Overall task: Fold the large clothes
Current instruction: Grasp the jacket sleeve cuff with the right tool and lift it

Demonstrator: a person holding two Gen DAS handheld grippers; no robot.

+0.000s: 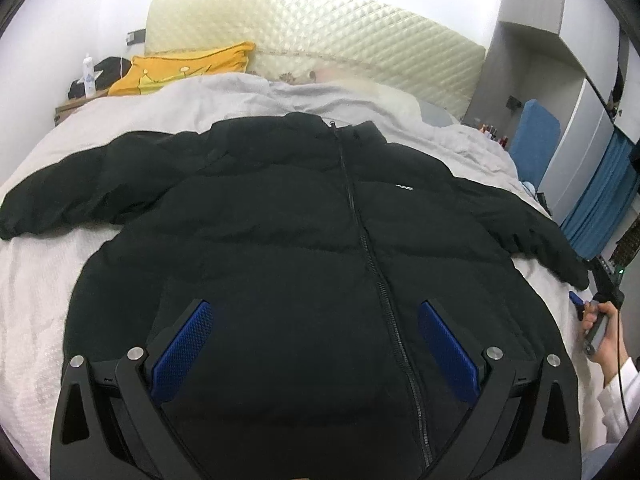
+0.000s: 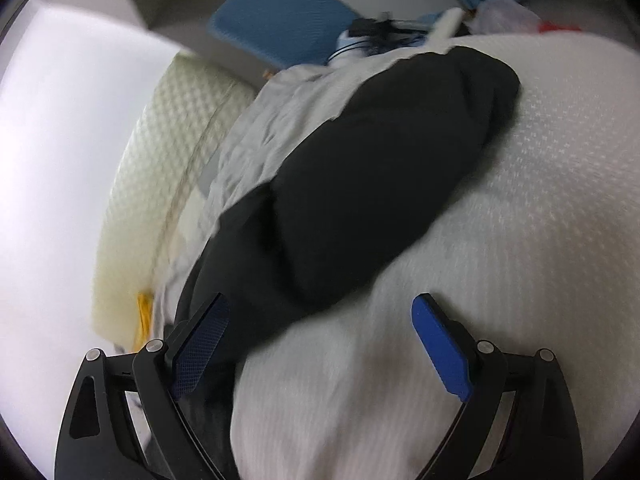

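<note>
A black puffer jacket lies flat and zipped on the bed, front up, collar toward the headboard, both sleeves spread out. My left gripper is open and empty, hovering above the jacket's lower front, its blue pads either side of the zipper area. My right gripper is open and empty, over the bed beside the jacket's right sleeve; this view is blurred. The right gripper also shows in the left wrist view in the person's hand, beside the right cuff.
The bed has a white cover and a grey blanket near the quilted cream headboard. A yellow pillow and a nightstand with a bottle are at far left. A blue chair and cupboards stand at right.
</note>
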